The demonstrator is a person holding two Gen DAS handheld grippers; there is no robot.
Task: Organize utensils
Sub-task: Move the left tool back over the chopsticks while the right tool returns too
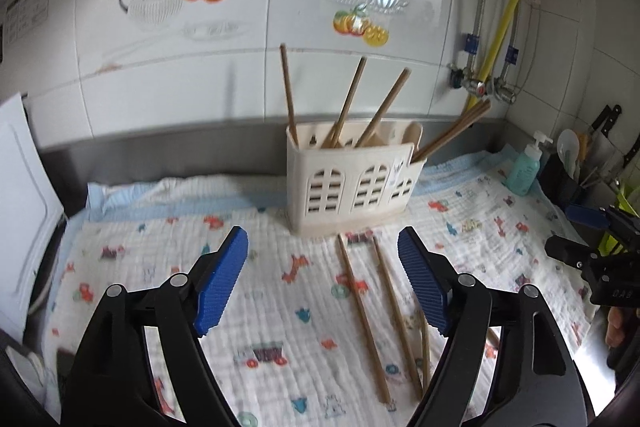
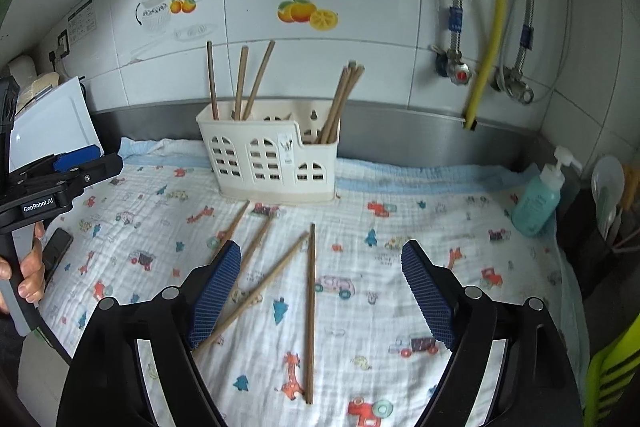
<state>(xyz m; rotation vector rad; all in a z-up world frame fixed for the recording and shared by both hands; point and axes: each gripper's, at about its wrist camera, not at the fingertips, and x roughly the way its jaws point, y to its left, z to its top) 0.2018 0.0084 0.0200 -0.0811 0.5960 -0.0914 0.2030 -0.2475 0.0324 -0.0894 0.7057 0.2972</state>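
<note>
Lying loose on the patterned cloth at lower centre of the right wrist view, four chopsticks pointed their long axes up the frame toward the cream holder, one nearly vertical, three slanting right. The holder stood at centre; three sticks leaned in its left compartment, a bundle in its right. The left gripper and right gripper were both spread wide, grasping nothing.
</note>
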